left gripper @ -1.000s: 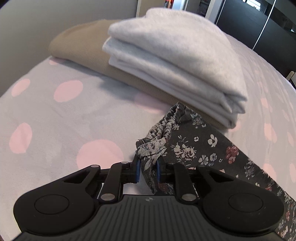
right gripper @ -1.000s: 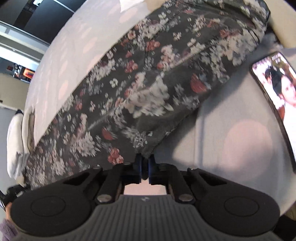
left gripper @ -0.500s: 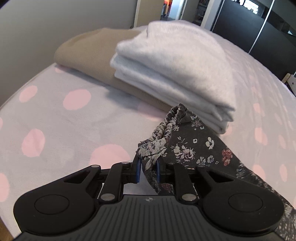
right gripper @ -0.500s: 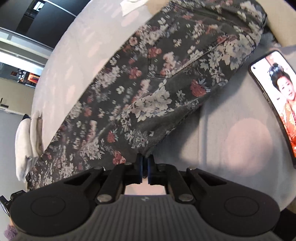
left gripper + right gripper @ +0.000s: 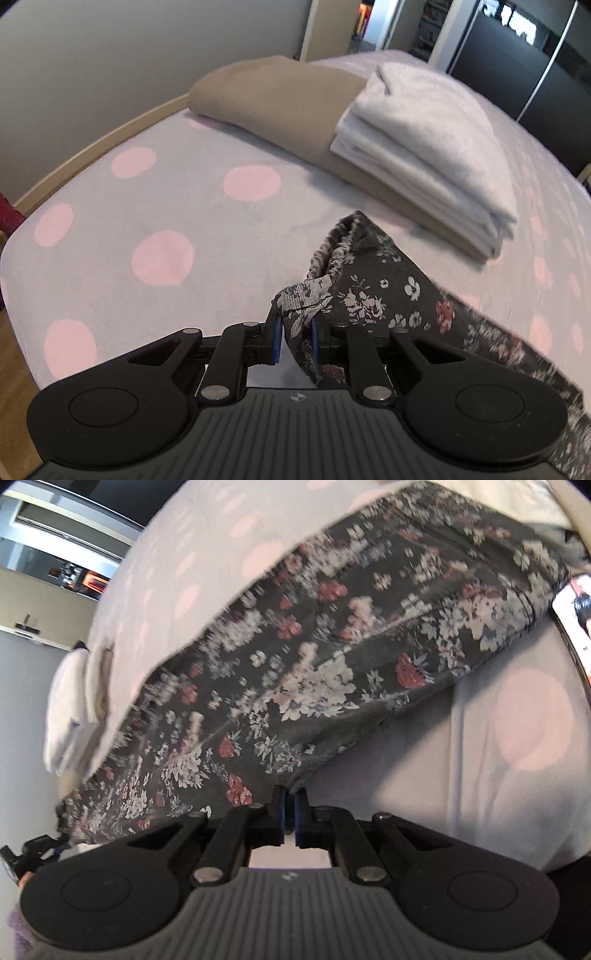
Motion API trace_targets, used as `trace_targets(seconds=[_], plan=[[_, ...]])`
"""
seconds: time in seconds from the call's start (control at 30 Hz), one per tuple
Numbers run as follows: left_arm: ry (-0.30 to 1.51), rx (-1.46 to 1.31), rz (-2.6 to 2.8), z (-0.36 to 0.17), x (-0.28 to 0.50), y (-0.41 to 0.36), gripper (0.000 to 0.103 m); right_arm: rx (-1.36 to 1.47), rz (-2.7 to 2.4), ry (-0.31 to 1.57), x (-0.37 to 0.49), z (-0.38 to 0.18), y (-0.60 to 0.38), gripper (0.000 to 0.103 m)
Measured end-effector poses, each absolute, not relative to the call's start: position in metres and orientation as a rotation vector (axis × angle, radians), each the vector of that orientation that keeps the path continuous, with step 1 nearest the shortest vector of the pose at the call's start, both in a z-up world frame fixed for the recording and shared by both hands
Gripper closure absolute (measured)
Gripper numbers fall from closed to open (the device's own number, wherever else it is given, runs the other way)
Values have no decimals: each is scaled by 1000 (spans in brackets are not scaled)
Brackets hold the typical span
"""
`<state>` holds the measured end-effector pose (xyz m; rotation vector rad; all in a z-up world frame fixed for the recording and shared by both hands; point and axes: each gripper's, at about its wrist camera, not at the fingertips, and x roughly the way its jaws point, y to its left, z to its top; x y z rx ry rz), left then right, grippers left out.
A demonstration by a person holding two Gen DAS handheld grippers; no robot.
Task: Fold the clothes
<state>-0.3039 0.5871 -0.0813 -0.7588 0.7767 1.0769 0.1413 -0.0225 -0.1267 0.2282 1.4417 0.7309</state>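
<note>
Floral trousers point(image 5: 332, 657) stretch across the polka-dot bed point(image 5: 147, 206), lifted between both tongs. Left tongs point(image 5: 294, 334) are clenched on the gathered waistband point(image 5: 332, 254); right tongs point(image 5: 290, 812) are clamped tight on a lower hem edge. Folded white point(image 5: 424, 147) and beige clothes point(image 5: 280, 99) are stacked nearby; a phone point(image 5: 576, 613) lies beside the trousers.

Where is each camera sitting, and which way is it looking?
Left wrist: sits on the left gripper, looking down along its fingers across the spotted bed toward the white folded stack lying on a beige one; its pads pinch the elastic waistband end of the floral garment.
Right wrist: sits on the right gripper, looking down over the floral cloth with a lit phone at the right edge; its pads pinch the fabric edge.
Shared: the floral garment, bed, white stack; the left gripper also shows at the right view's lower left.
</note>
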Motion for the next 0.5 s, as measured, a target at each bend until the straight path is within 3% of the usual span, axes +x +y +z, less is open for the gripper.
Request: trace_targets(seconds=[0.17, 0.23, 0.4, 0.5], plan=[[752, -752, 1066, -78, -302, 586, 90, 142, 712, 1485, 147, -137, -19, 88], [762, -733, 1062, -79, -300, 586, 90, 107, 712, 1486, 148, -131, -25, 72], [764, -732, 1060, -80, -297, 587, 90, 34, 719, 1409, 182, -87, -36, 70], [767, -737, 1063, -81, -296, 588, 90, -51, 711, 1271, 208, -66, -36, 64]])
